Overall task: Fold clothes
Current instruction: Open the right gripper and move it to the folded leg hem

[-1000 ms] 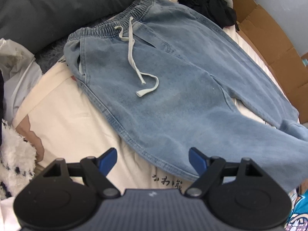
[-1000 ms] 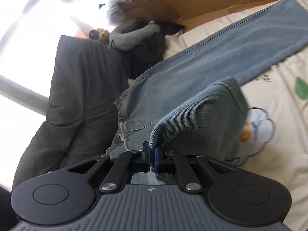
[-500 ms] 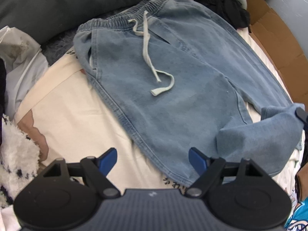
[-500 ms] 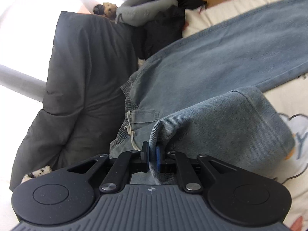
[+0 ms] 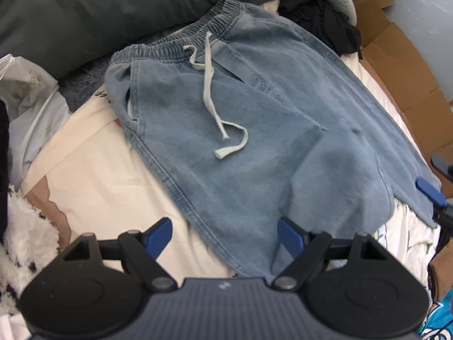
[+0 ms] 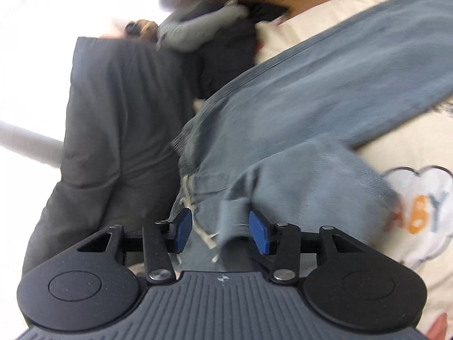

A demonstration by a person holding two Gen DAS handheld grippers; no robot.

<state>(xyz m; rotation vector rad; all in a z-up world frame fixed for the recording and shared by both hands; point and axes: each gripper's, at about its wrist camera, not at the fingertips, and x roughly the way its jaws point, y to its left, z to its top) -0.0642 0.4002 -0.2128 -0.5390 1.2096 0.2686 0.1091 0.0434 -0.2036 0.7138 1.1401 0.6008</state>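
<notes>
Cream printed bedsheet (image 5: 93,170), dark duvet (image 5: 85,8), cardboard (image 5: 402,65).

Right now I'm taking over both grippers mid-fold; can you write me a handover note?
Left gripper: open, empty, over the near edge of the jeans.
Right gripper: open, the leg cuff lies loose between its fingers.
Jeans lie flat on the bed sheet, waistband toward the dark duvet.
Done: one leg folded up toward the waistband.
Left: fold the other leg, then halve and smooth.

Home bedroom: bed w/ cartoon-print sheet (image 5: 93,170), dark duvet (image 5: 85,8), clothes pile (image 5: 320,14), cardboard (image 5: 396,56).
</notes>
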